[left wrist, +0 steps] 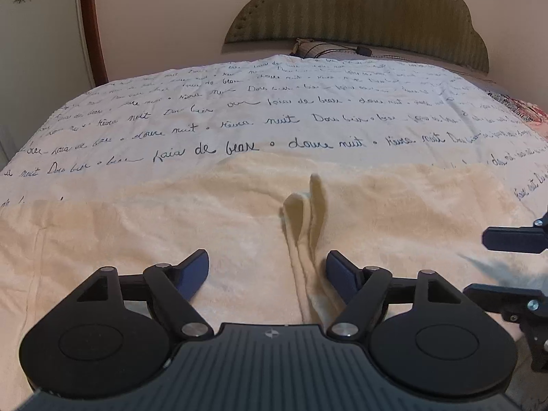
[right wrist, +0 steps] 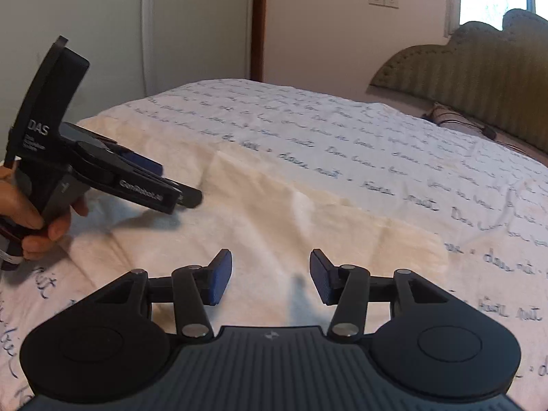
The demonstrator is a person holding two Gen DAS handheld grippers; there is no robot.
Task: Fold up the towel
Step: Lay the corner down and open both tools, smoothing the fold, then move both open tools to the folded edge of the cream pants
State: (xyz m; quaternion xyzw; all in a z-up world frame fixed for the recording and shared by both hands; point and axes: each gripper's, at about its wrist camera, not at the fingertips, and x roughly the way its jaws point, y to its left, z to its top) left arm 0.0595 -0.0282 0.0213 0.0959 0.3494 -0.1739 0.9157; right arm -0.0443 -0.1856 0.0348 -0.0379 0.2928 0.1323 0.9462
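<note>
Left wrist view: the left gripper stands released, blue pads clear of a raised ridge in the cream towel, which runs away from the fingers just right of centre. The right gripper is released too, empty over the towel's near right part. The towel lies across the near end of the script-printed bedspread; the left gripper is nearer the ridge.

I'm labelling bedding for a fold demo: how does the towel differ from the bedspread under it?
The towel is plain cream; the bedspread is white with dark handwritten script. The towel covers only the near part; the bedspread spans the bed. The towel has a raised fold ridge; the bedspread lies flat. Both are soft fabric.
</note>
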